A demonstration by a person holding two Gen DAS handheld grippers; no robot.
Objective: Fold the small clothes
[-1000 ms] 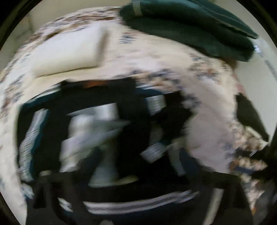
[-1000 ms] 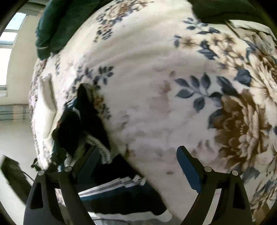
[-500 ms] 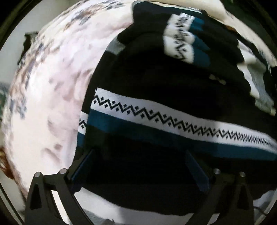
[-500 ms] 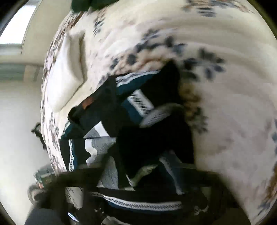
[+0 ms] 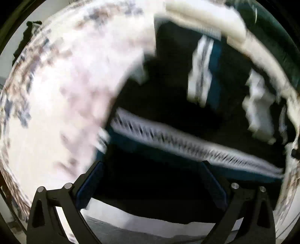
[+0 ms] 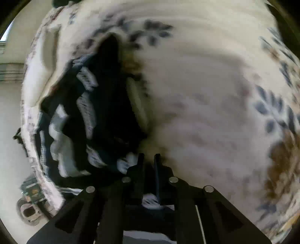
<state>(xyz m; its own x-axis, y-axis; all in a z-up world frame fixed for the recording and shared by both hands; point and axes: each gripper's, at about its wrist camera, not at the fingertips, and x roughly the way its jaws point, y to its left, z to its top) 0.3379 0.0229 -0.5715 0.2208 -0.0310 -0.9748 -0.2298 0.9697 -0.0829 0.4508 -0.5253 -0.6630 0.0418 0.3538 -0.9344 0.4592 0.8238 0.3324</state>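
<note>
A black knitted sweater [image 5: 168, 105] with a white zigzag band and teal stripes lies crumpled on a floral bedspread [image 5: 61, 105]. My left gripper [image 5: 151, 169] hangs wide open just above the sweater's black lower part, with nothing pinched between its fingers [image 5: 90, 180]. In the right wrist view the sweater [image 6: 105, 112] lies at the left. My right gripper [image 6: 149, 157] is at its near edge, its jaws almost together and opening slightly. A bit of patterned knit shows between the fingers [image 6: 139, 169]. Both views are blurred by motion.
A cream pillow [image 5: 206, 16] and a dark green cloth [image 5: 277, 37] lie beyond the sweater. The bedspread [image 6: 206, 112] stretches bare to the right of the right gripper. The bed's edge and pale floor with a small object [image 6: 30, 202] are at the left.
The right gripper's jaws went from wide apart to nearly together and moved onto the sweater's near edge. The left gripper swept across to hover over the sweater's striped lower part, still wide open.
</note>
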